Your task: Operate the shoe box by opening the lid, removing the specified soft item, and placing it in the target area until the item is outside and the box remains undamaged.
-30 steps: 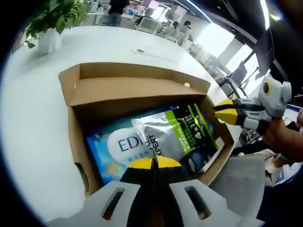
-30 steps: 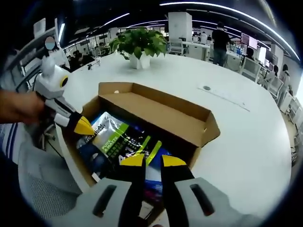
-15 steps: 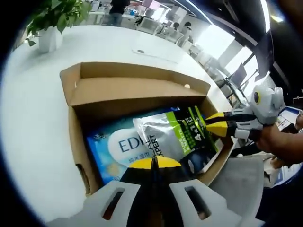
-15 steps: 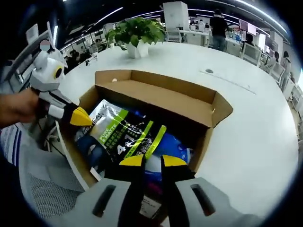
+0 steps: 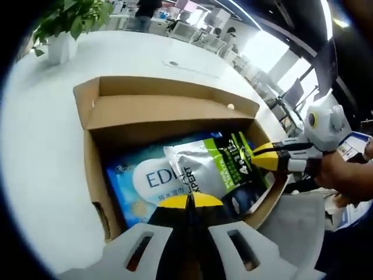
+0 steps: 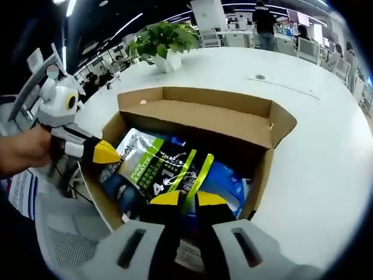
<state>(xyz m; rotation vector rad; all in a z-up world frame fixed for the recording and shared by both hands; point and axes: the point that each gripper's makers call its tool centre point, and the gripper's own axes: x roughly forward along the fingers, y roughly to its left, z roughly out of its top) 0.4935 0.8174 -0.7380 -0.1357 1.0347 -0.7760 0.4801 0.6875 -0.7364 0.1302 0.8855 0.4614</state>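
Note:
An open cardboard shoe box (image 5: 169, 87) (image 6: 192, 93) sits on a white table with its lid flap standing at the back. A blue pack (image 5: 140, 181) (image 6: 230, 181) lies inside, with a silver, green and black soft pouch (image 5: 210, 166) (image 6: 163, 166) on top of it. My left gripper (image 5: 188, 201) is shut and empty, held at the box's near wall; in the right gripper view it (image 6: 105, 153) is at the box's left wall, held by a hand. My right gripper (image 6: 187, 199) (image 5: 259, 158) is low over the pouch's end, with a narrow gap between its jaws.
A potted plant (image 5: 61, 29) (image 6: 163, 44) stands on the far side of the table. A small round disc (image 5: 172, 62) (image 6: 260, 77) sits in the tabletop behind the box. A grey chair (image 5: 297, 221) (image 6: 64, 239) stands beside the box's end. People and desks fill the background.
My right gripper has moved in over the box and down onto the pouch's end, its jaws a little closer together. My left gripper has stayed put.

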